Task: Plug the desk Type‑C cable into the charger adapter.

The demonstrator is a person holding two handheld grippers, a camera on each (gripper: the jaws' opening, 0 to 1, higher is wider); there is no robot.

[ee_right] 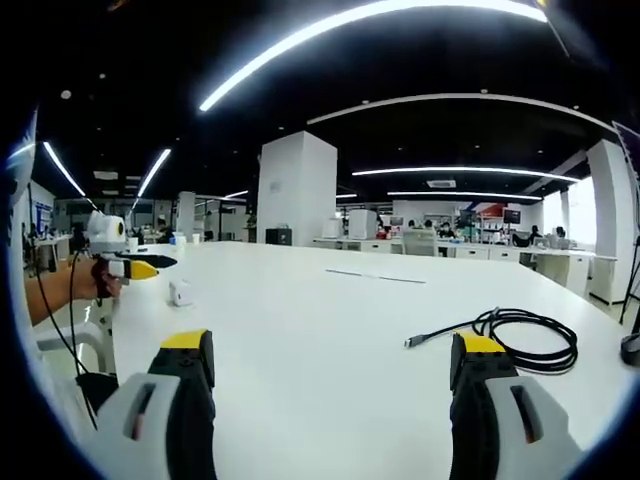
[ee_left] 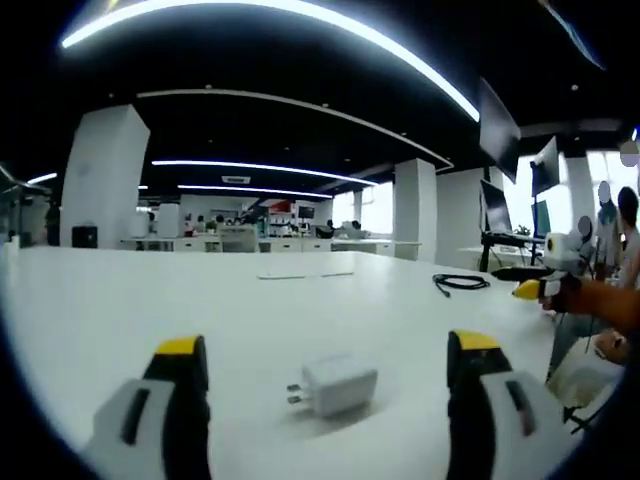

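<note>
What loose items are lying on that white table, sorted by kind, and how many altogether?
White charger adapter: 1
Black coiled cable: 1
Total: 2, both on the white table. Each claw, left and right, is open and holds nothing.

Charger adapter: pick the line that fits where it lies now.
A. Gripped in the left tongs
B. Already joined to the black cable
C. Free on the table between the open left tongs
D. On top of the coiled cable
C: the white charger adapter lies on the table, between the open left tongs and untouched; the black cable lies apart.
</note>
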